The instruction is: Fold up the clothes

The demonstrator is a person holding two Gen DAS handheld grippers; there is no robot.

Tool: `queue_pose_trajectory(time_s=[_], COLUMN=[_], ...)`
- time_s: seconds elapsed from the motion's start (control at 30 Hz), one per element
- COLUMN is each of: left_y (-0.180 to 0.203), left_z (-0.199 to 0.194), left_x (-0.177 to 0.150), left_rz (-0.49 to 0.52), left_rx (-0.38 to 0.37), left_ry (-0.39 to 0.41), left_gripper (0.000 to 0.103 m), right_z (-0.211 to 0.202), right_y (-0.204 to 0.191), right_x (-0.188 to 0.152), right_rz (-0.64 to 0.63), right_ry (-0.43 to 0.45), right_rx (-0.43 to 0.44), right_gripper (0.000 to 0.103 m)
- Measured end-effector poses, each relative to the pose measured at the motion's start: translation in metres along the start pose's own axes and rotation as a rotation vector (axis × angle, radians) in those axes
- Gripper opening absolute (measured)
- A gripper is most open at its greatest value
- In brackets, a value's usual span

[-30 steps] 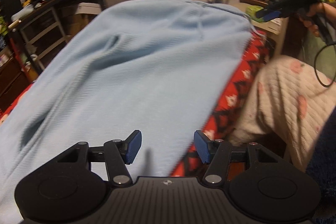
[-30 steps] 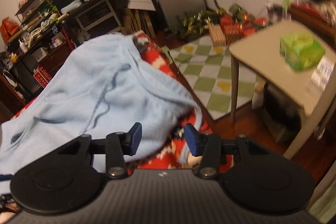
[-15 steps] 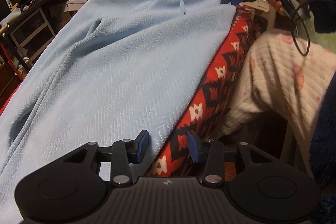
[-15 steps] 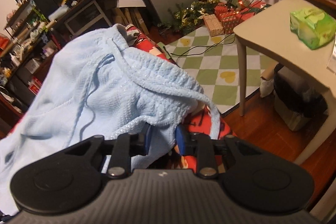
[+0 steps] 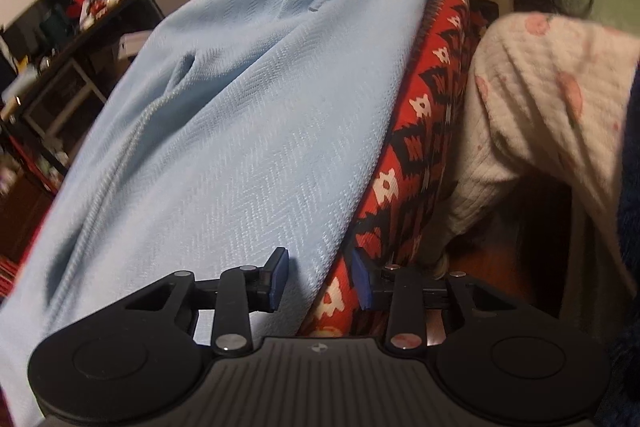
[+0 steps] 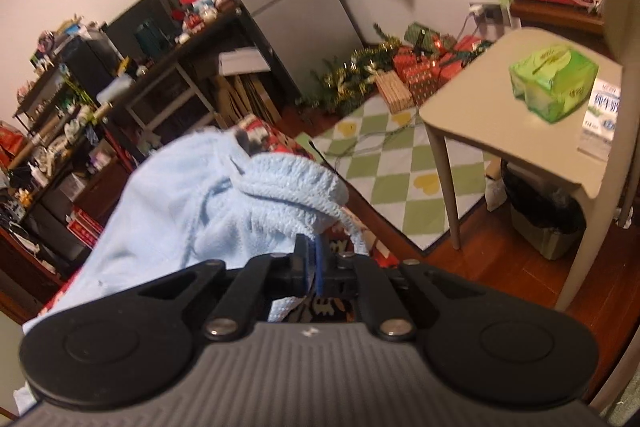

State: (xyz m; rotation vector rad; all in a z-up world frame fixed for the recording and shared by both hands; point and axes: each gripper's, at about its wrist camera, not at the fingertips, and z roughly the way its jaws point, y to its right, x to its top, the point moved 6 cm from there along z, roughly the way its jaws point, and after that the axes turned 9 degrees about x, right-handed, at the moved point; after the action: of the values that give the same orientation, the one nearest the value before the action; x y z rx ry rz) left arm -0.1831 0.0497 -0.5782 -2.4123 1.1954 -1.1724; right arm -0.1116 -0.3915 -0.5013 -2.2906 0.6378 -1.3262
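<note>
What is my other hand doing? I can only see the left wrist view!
Observer: The right hand-held gripper is shut on the ribbed corner of the light blue garment. Its jaws have just been closing on that cloth.
Operator: What's past it?
Observer: A green and white checked rug with yellow hearts.
Operator: Anything fun by the wall?
Observer: Yes, wrapped presents beside some tinsel.
</note>
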Motion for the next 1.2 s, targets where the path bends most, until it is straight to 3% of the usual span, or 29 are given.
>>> queue_pose_trajectory(time_s=[0.1,0.27,0.47,0.57,0.83,0.97,1.2], left_y=[0.005,0.003,-0.010,-0.007,0.000,0.007,0.018], left_z=[-0.003,-0.006,-0.007,-0.006,-0.007,-0.005,-0.008], left_x=[-0.004,-0.006,-0.009,-0.014,-0.017,-0.018,-0.013], left_rz=[0.041,0.075,0.085,0.127,0.225,0.305,0.309], left_rx=[0.028,0.063,0.109,0.120,0.187,0.231,0.197], left_ry=[0.014,0.027,0.016,0.014,0.042,0.063,0.089], left_gripper=[0.031,0.021,0.022,0.023,0.026,0.025,0.028], right_z=[-0.027,-0.010,0.029,0.044,0.068,0.076,0.101], right_y=[0.012,0.024,0.016,0.022,0.043,0.042,0.013], right_x=[0.017,0.007,-0.047,-0.060,-0.077,-0.087,-0.118], right_rz=[0.002,0.111,0.134,0.190,0.314,0.389,0.467], right_ry=[0.099,-0.060,-0.213,-0.214,-0.191,-0.178,-0.245], right_rx=[-0.040,0.075,0.126,0.114,0.114,0.174,0.272], right_gripper=[0.000,0.001,0.018,0.032,0.037,0.038,0.041])
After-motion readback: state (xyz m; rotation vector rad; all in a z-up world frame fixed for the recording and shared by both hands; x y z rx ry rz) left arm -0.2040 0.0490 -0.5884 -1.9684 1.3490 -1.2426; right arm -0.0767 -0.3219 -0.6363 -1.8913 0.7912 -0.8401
